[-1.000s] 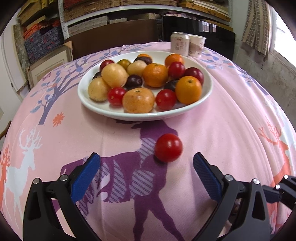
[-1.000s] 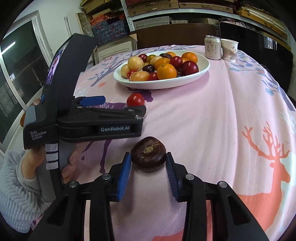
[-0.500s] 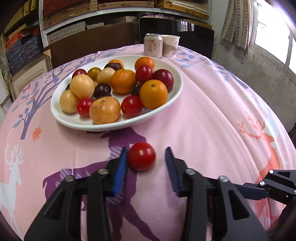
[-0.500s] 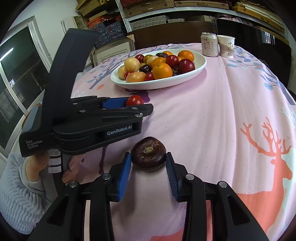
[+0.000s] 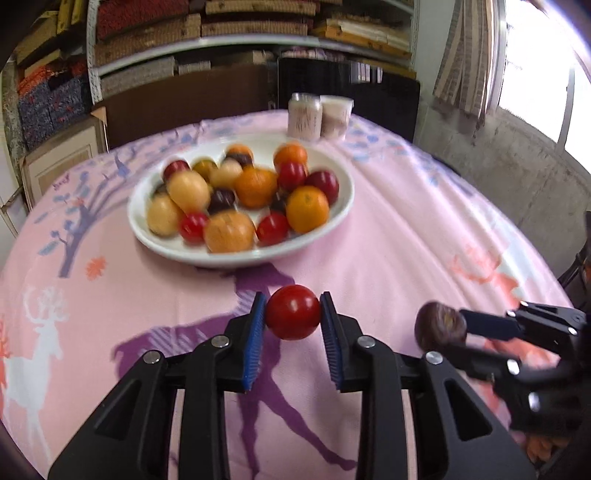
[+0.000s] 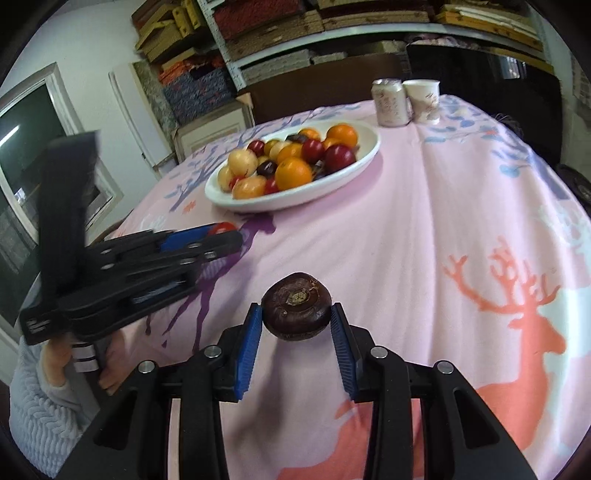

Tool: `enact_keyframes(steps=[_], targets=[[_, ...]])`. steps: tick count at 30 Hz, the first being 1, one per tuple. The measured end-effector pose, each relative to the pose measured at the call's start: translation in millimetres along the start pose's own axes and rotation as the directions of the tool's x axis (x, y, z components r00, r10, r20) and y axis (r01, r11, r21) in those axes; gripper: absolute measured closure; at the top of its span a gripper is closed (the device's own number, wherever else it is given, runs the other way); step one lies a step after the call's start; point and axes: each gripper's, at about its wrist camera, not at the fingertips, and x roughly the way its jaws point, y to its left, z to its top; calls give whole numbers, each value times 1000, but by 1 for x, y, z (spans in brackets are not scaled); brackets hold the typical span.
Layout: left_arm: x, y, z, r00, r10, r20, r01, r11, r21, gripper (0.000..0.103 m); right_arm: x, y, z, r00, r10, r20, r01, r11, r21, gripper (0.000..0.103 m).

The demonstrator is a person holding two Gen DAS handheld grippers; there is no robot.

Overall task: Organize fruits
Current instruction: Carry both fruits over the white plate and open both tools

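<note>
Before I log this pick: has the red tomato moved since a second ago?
Yes. The red tomato lay on the purple deer print; now, clamped in the left gripper, whose jaws just closed, it appears lifted off it.

Cluttered storage shelves, dark cabinet, bright window, concrete wall, striped curtain

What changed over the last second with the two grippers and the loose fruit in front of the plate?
The left gripper moved in around the red tomato; its jaws have just been closing and now clamp it, lifted off the pink tablecloth. The right gripper kept its grip on the dark brown fruit and rose slightly. The white plate of fruit, can and paper cup stayed put.
</note>
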Motion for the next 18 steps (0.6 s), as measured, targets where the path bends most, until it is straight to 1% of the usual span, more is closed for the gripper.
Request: enact_keyframes(steps=[3,4,5,7,8,9,12,14,18], targets=[[-11,15,25,998,47,41,-47,999,3,74,-11,3,38,999,-13,53,15,1000,-27,64],[-12,20,33,997,61,49,-61,998,-4,74,-12,6,55,997,-27,77,30,999,-43,64],[-10,29,46,995,82,56,-81,996,-21,74,-11,7,65,995,-37,90,41,998,-51,64],[-3,45,64,992,112,60,-109,993,-55,74,5,13,100,991,-71,114,80,994,-73,64],[5,56,75,989,138,59,-133,988,-77,74,16,14,114,991,-76,114,84,994,-74,64],[10,62,79,987,148,56,-143,986,-88,74,28,14,126,991,-81,111,89,993,-73,64],[41,89,99,981,192,26,-187,974,-131,74,64,12,151,990,-97,101,104,993,-62,64],[58,100,105,981,193,11,-189,971,-147,74,90,12,165,992,-96,79,100,994,-53,64],[92,113,111,983,185,-13,-184,970,-161,74,122,11,174,991,-121,60,125,990,-61,64]])
